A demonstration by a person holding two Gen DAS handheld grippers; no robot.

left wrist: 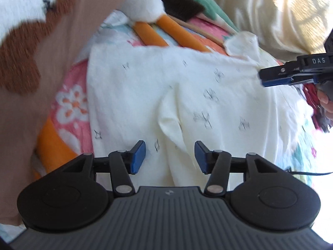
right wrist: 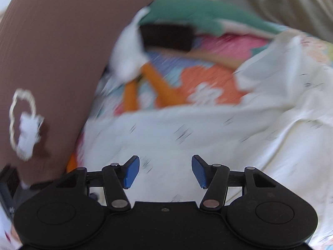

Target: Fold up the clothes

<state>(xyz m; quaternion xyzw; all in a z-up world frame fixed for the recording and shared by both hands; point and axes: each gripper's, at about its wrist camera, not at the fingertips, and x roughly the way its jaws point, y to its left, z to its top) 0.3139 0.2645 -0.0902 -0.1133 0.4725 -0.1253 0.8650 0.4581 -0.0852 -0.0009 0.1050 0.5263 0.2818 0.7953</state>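
A cream garment (left wrist: 187, 95) with small grey flower prints lies rumpled on a colourful floral bedspread (left wrist: 68, 104); it also shows in the right wrist view (right wrist: 208, 129), blurred. My left gripper (left wrist: 169, 156) is open just above the garment's near part, over a raised fold, holding nothing. My right gripper (right wrist: 165, 171) is open over the garment, empty. In the left wrist view the right gripper (left wrist: 264, 79) comes in edge-on from the right, by the garment's far right corner.
A brown pillow (left wrist: 52, 41) with a white and brown pattern stands at the left, also in the right wrist view (right wrist: 52, 52). A plush toy (left wrist: 145, 6) with white body and orange legs lies beyond the garment. Cream bedding (left wrist: 281, 10) is at the back right.
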